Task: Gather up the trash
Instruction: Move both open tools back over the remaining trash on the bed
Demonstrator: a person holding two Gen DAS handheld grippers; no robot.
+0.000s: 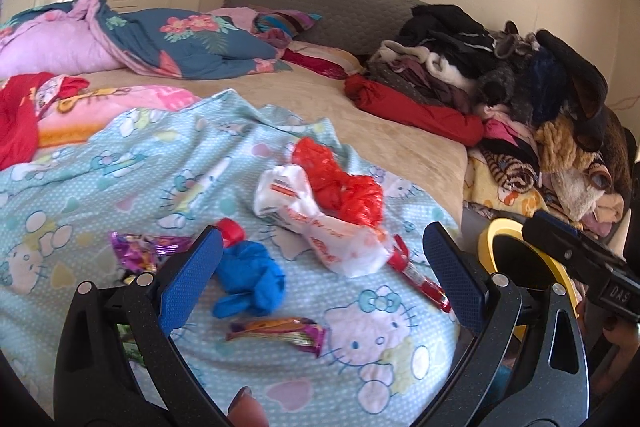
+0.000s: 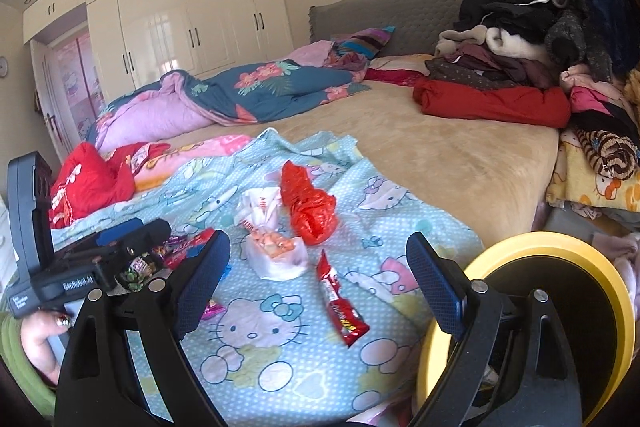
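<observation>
Both the left tongs point(image 1: 320, 259) and the right tongs point(image 2: 320, 267) are held wide apart and empty above the pale blue cartoon-cat blanket point(image 1: 120, 163) spread over the bed's near corner. Scattered on that blanket are seen a crumpled red plastic bag point(image 1: 340, 183) touching a white printed plastic bag point(image 1: 320, 223), a long red snack wrapper point(image 2: 340, 303), a wadded blue glove point(image 1: 252, 279) and a purple-orange candy wrapper point(image 1: 280, 335). A round yellow-rimmed black bin point(image 2: 560, 311) is seen just beside the bed's near right edge.
</observation>
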